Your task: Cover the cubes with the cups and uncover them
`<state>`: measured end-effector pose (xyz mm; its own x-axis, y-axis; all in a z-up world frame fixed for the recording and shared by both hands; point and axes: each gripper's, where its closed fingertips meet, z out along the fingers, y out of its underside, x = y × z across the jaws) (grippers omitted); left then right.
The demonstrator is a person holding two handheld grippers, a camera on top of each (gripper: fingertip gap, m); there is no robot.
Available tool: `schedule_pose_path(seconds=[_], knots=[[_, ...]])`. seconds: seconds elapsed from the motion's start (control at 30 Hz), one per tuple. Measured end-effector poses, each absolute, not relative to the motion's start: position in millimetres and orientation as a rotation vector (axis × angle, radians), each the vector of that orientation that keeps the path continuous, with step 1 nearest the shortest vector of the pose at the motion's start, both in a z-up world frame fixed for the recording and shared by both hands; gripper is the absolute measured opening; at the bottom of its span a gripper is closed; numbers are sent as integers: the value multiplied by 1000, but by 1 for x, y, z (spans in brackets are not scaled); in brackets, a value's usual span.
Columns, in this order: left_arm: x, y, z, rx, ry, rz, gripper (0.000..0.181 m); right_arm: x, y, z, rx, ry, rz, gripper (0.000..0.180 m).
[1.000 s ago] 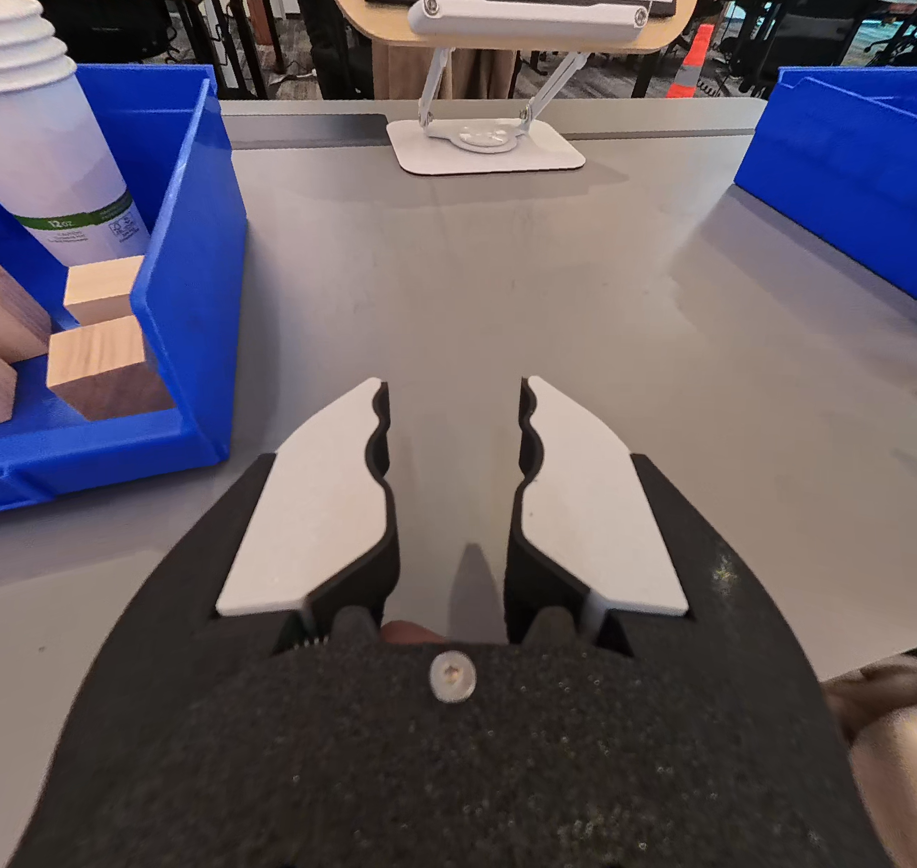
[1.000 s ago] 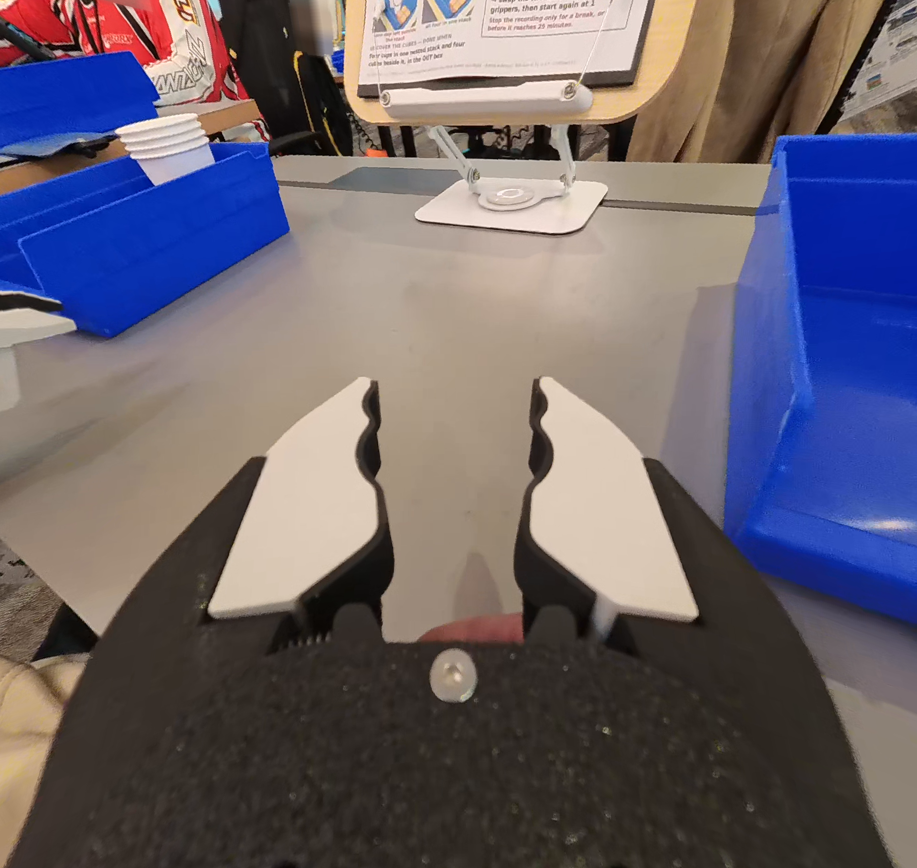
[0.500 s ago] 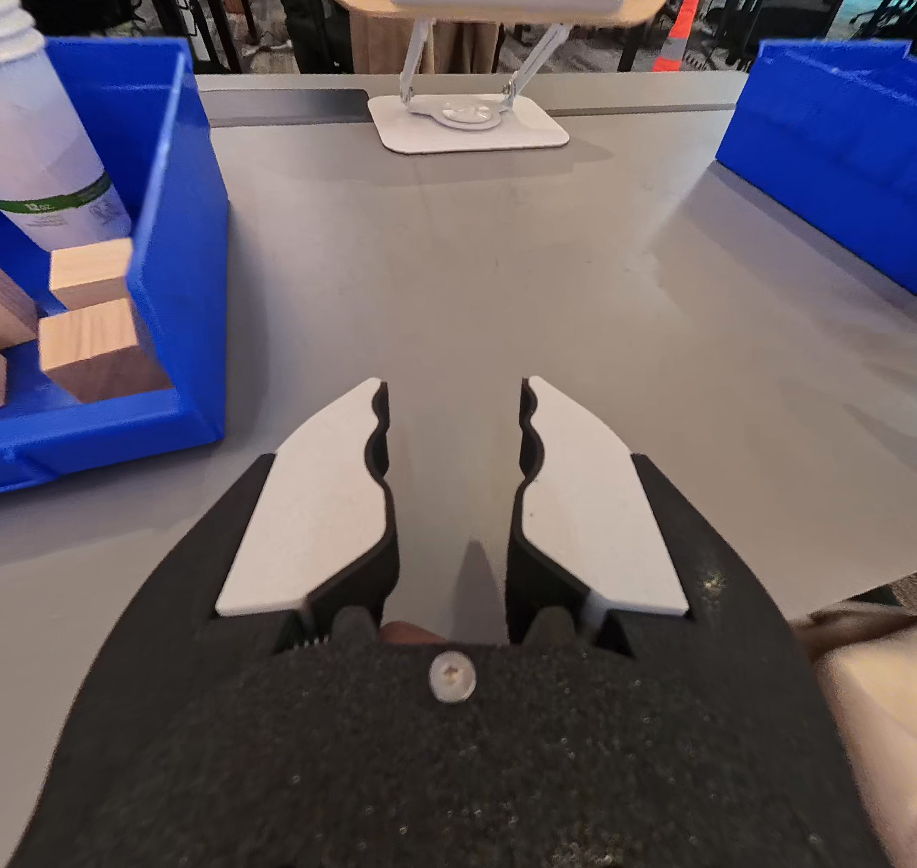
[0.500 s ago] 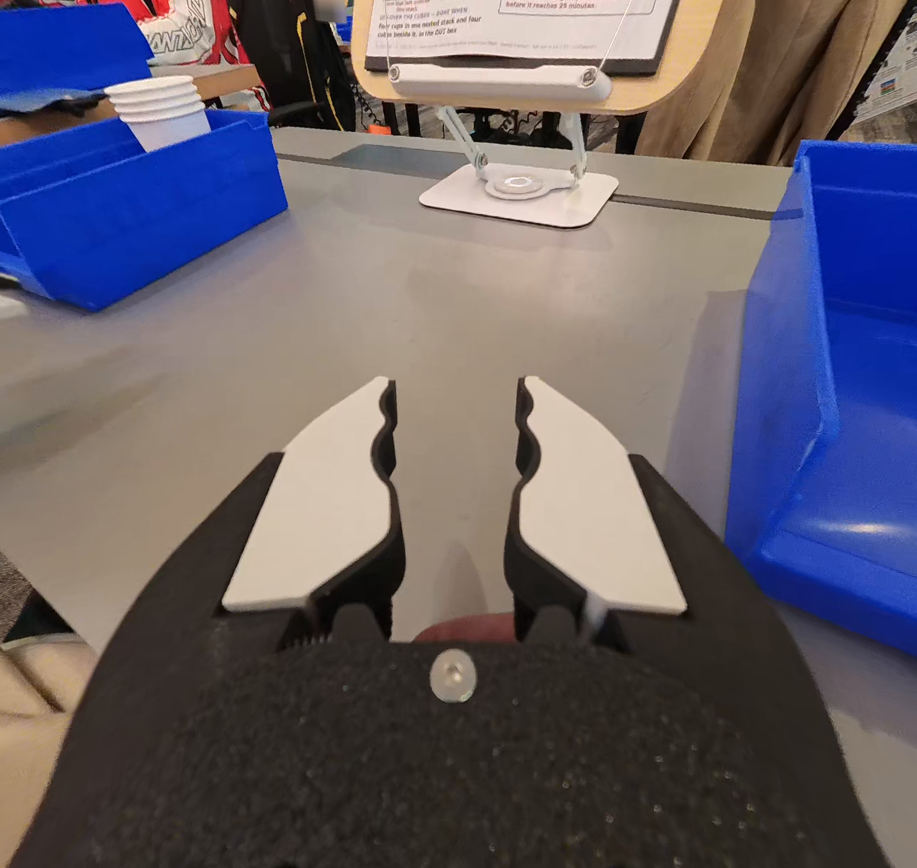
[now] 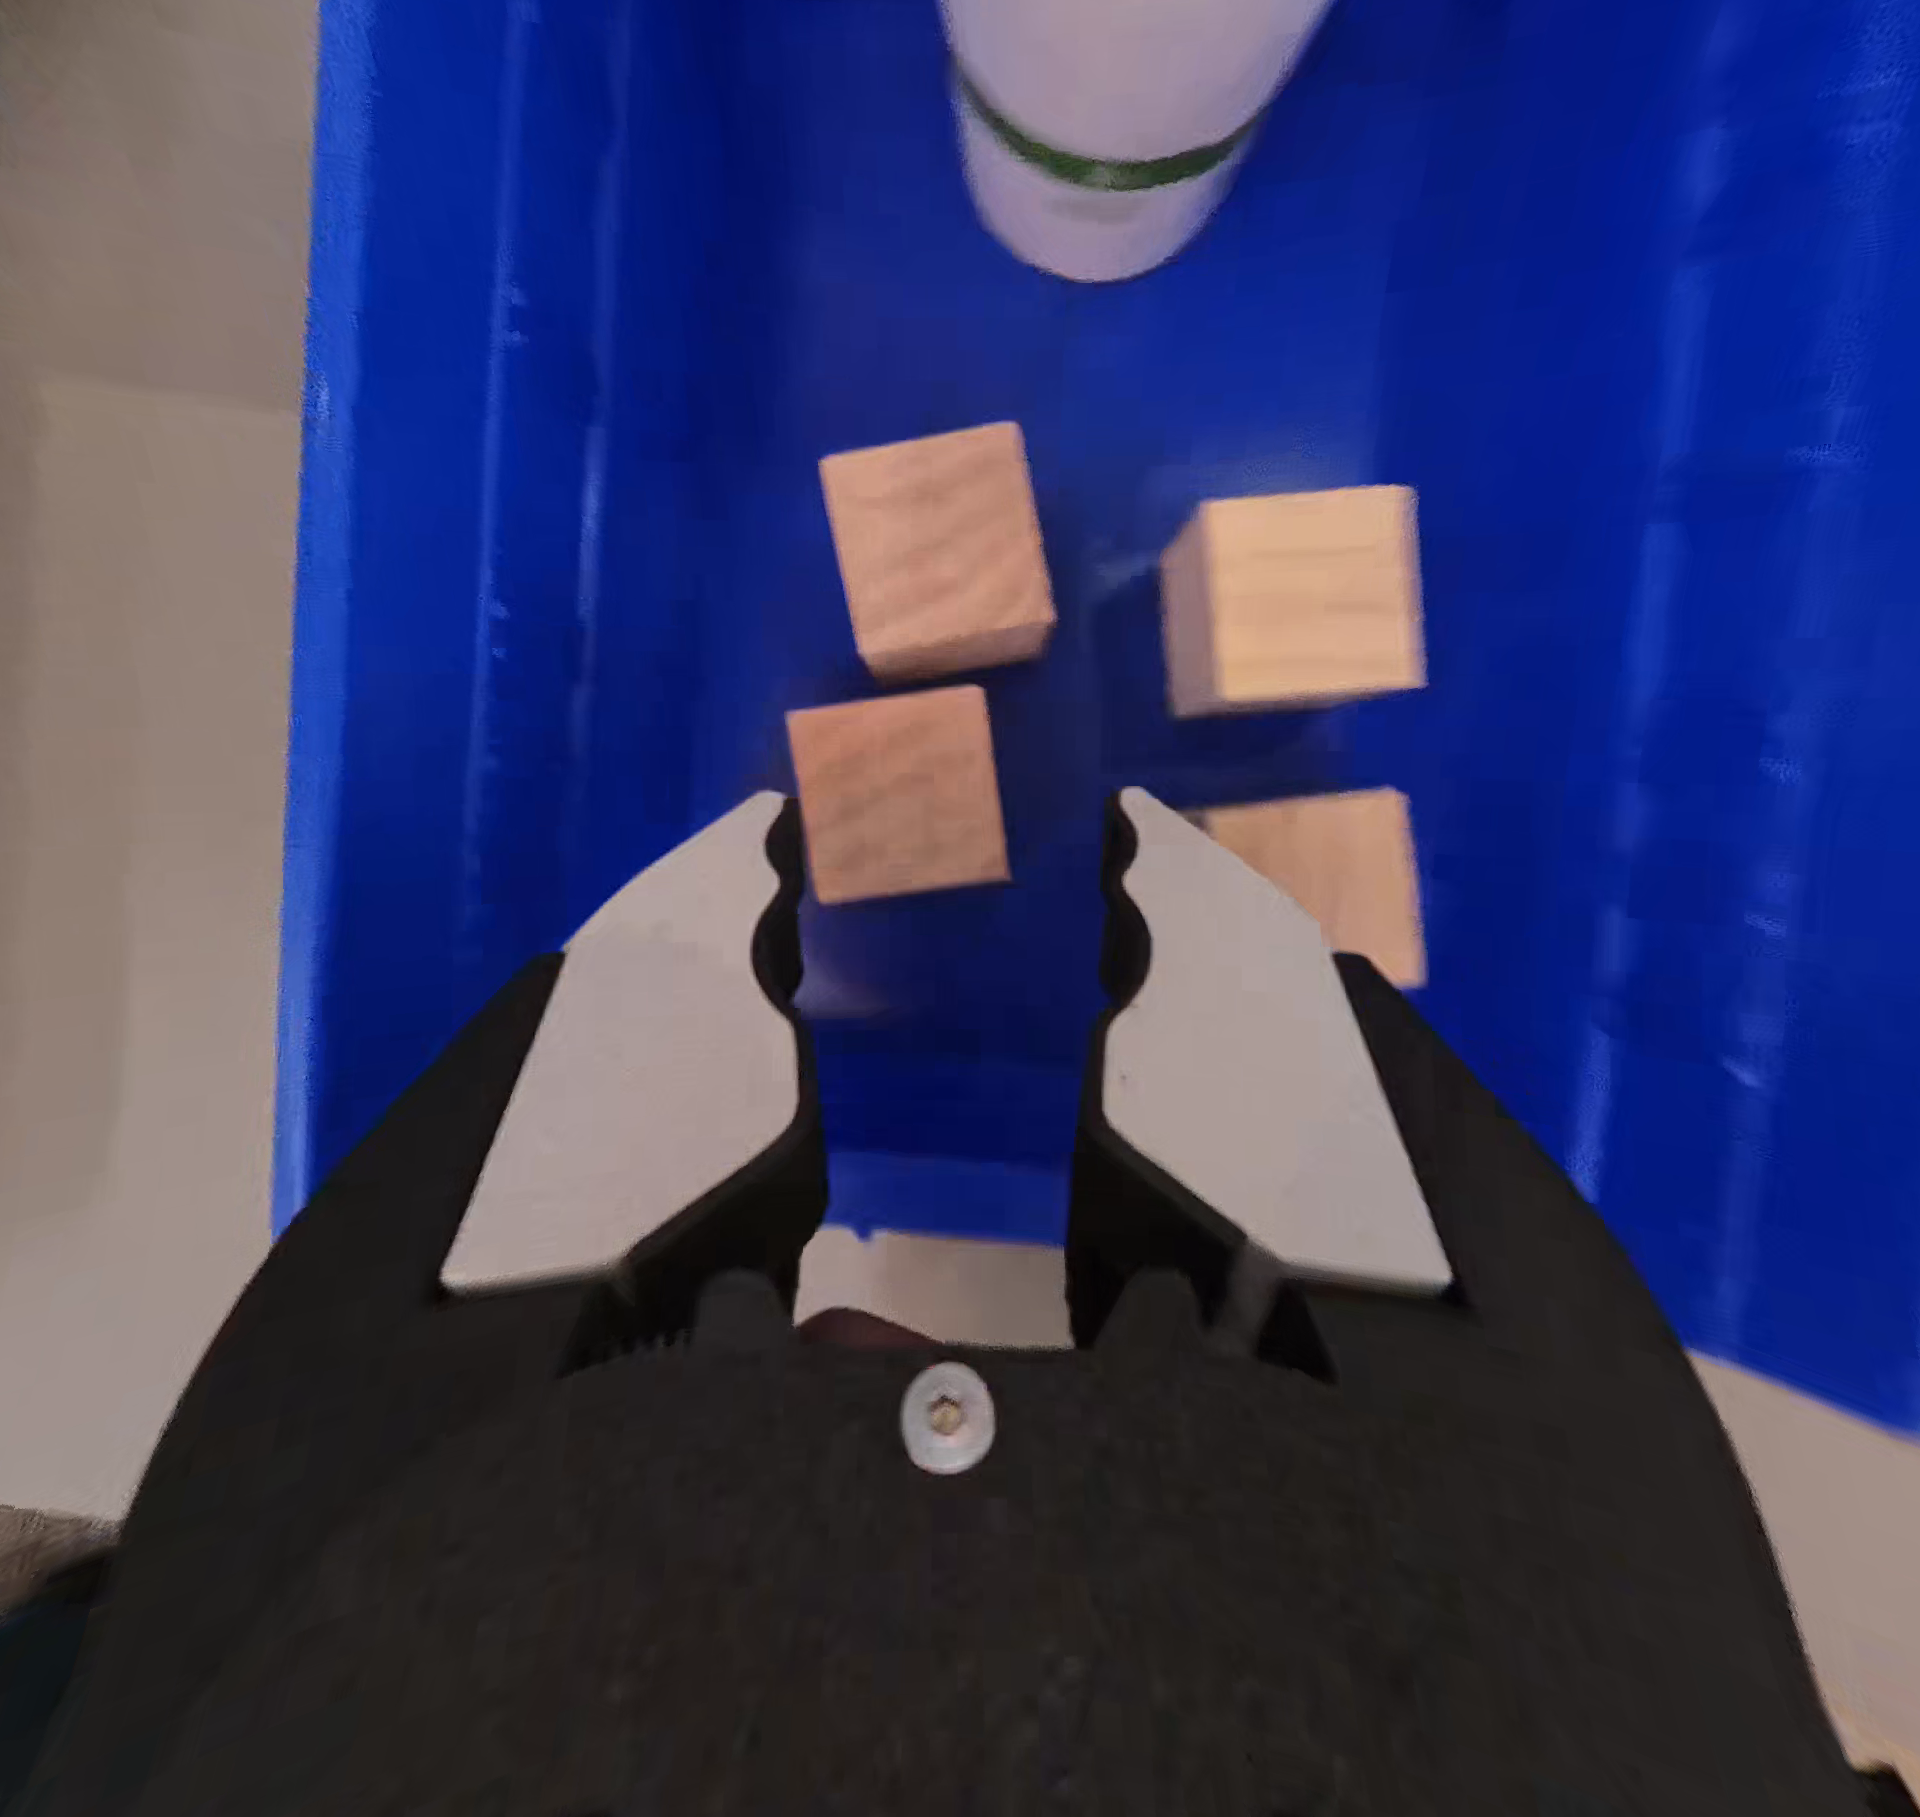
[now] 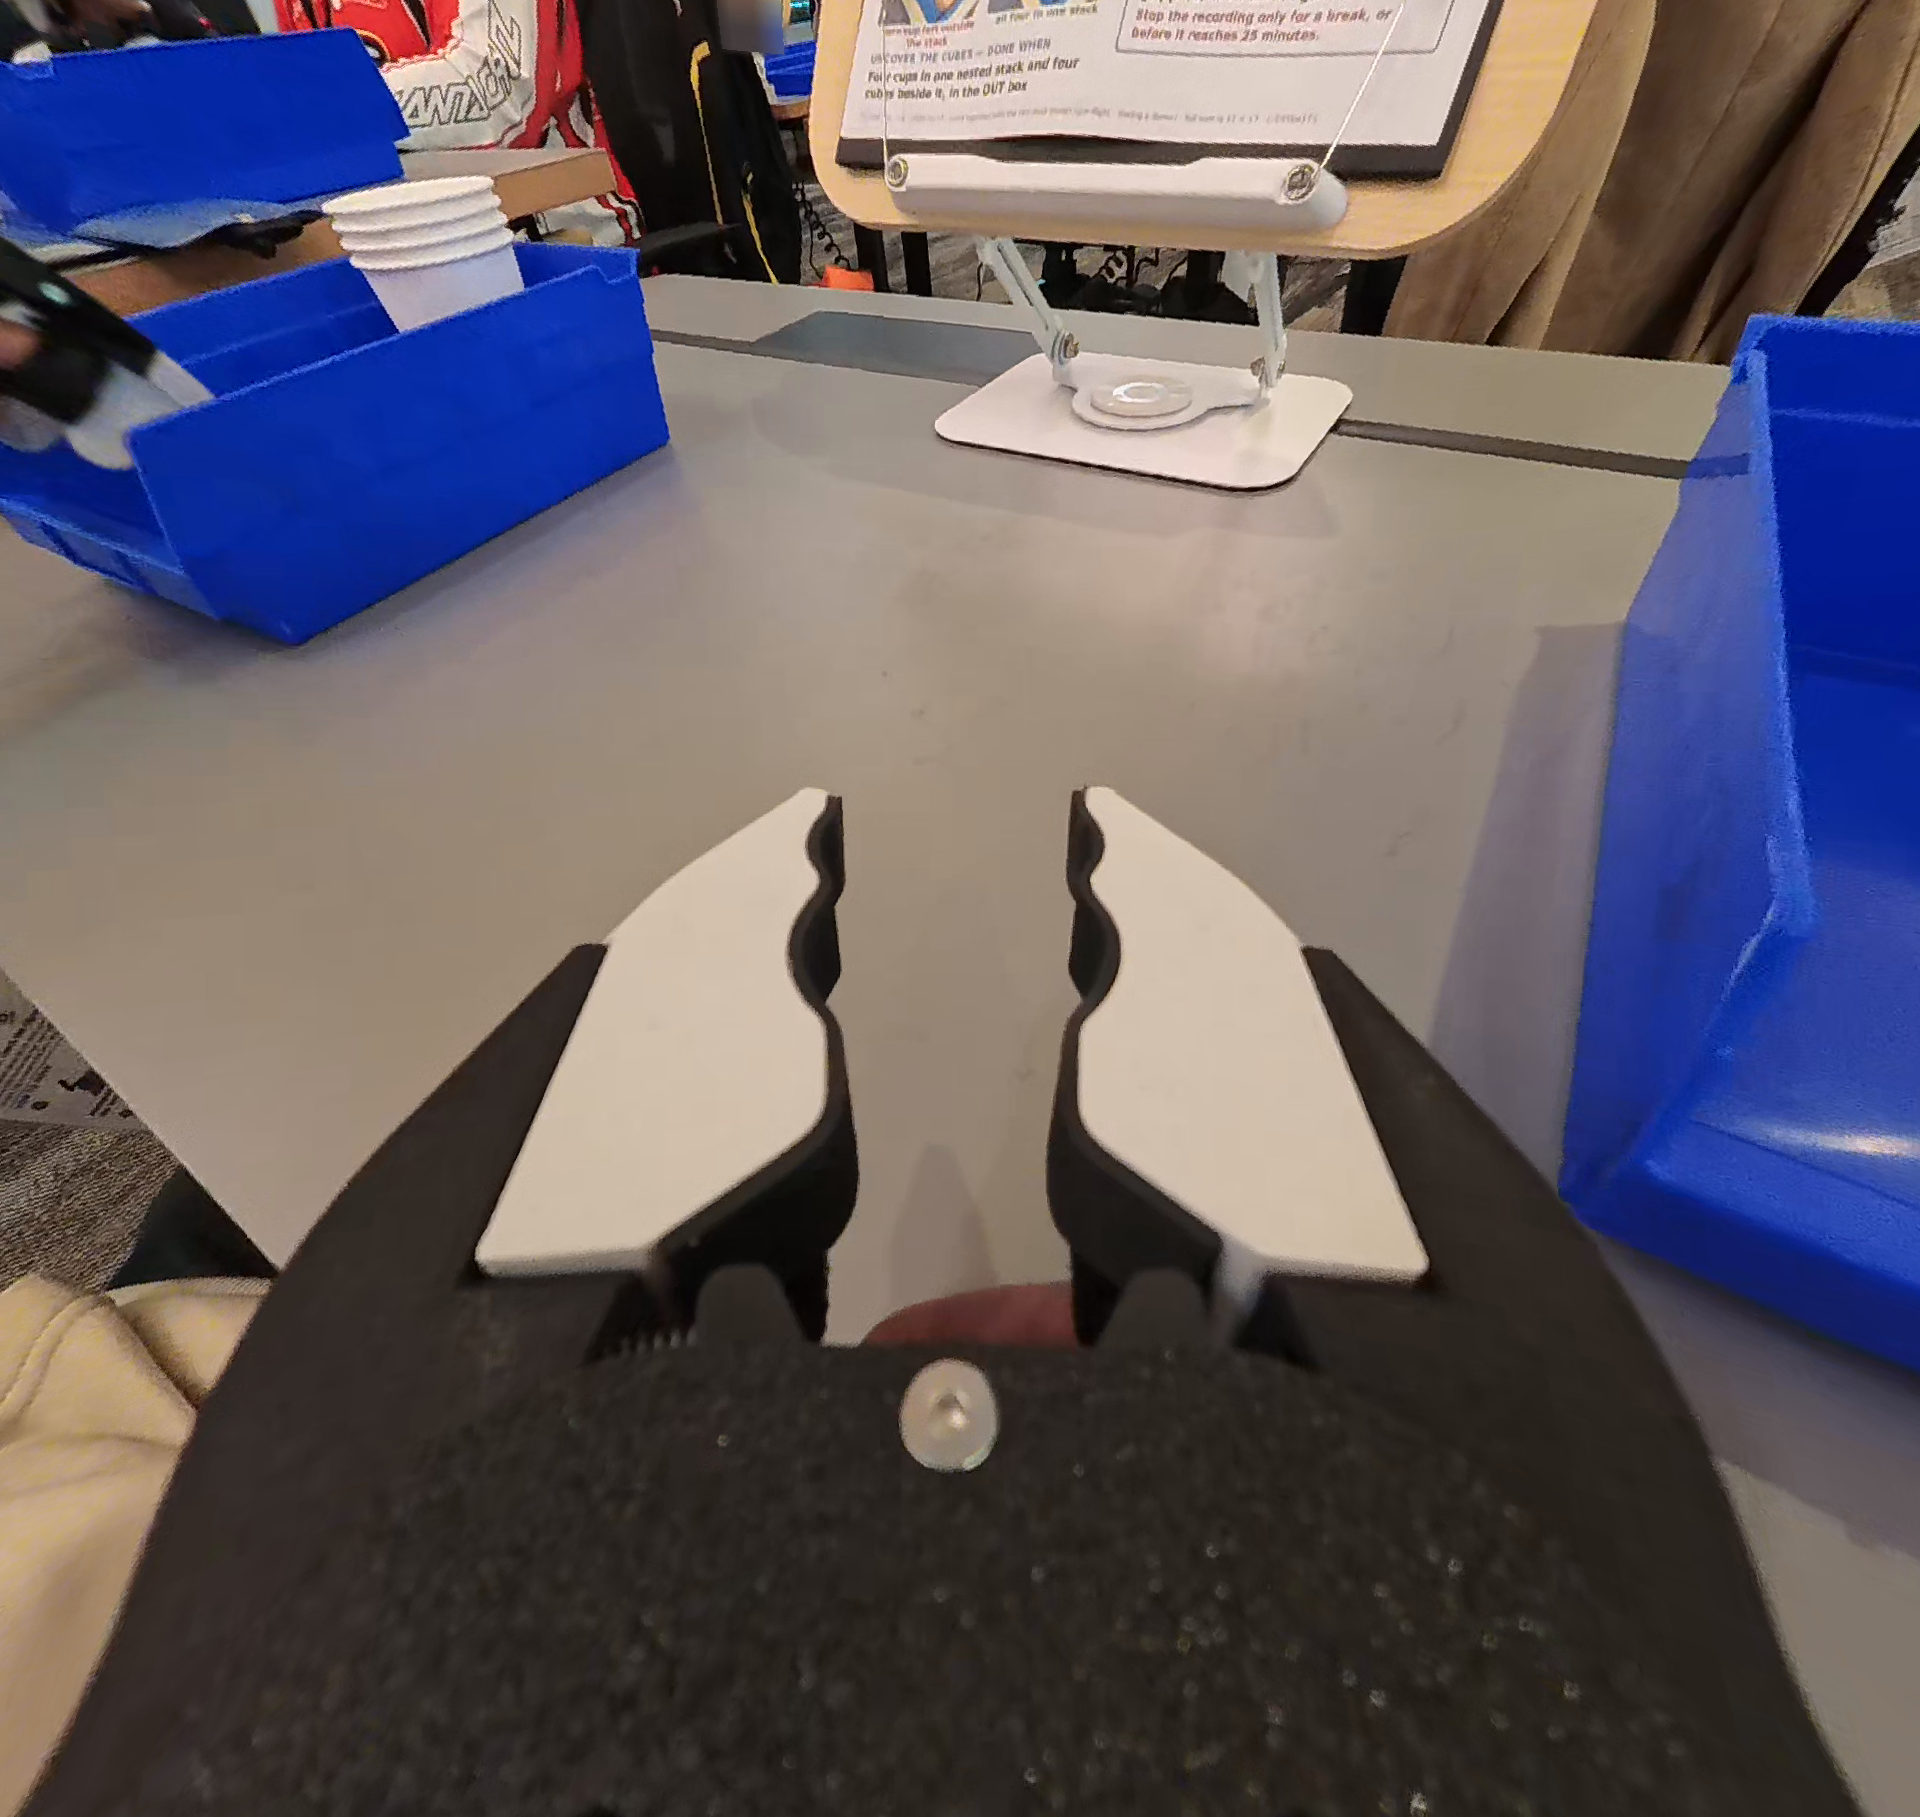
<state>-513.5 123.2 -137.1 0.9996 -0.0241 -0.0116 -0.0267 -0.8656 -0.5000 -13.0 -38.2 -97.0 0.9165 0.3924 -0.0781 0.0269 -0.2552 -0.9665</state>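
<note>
- The grey table [image 6: 935, 645] fills the middle of your right wrist view, with two blue bins on it.
- The left bin [image 6: 395, 479] sits at the upper left of that frame; in your left wrist view you look straight down into it.
- The right bin [image 6: 1766, 832] runs down the right edge; the part of its floor you can see is bare.
- A nested stack of white cups [image 5: 1112, 84] stands at the top centre of your left view; four rims show in the right view.
- Four wooden cubes [image 5: 935, 552] lie at mid-frame, two by two.
- Your left gripper [image 5: 948, 811] is over the bin, jaws parted, holding nothing.
- Your right gripper [image 6: 954, 811] is over the table, jaws parted, holding nothing.
</note>
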Motion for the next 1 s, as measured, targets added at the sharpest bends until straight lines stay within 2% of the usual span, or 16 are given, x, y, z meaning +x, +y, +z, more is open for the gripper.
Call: schedule_pose_path(seconds=[0.13,0.17,0.3,0.37,0.47,0.57,0.63,0.8,1.0], knots=[[-528,128,-172,-2755,17,77,58,-12,-38,-99,-1815,-314,354,39],[-527,129,-178,-2765,14,52,50,-11,-38,-101,-1821,-316,353,39],[-525,127,-177,-2750,35,-23,46,-11,-37,-105,-1839,-327,338,38],[-524,119,-160,-2698,74,-42,46,-11,-37,-105,-1838,-326,333,38],[-501,105,-102,-2499,311,-79,46,-10,-37,-106,-1842,-330,322,37],[-421,83,-45,-2231,724,-247,45,-9,-36,-106,-1841,-331,307,36],[-374,74,-38,-2229,844,-291,45,-9,-36,-106,-1843,-328,311,36],[-304,93,-83,-2437,680,-177,46,-9,-38,-105,-1841,-327,315,35],[-289,120,-157,-2657,563,-25,46,-8,-41,-105,-1838,-332,318,35]])
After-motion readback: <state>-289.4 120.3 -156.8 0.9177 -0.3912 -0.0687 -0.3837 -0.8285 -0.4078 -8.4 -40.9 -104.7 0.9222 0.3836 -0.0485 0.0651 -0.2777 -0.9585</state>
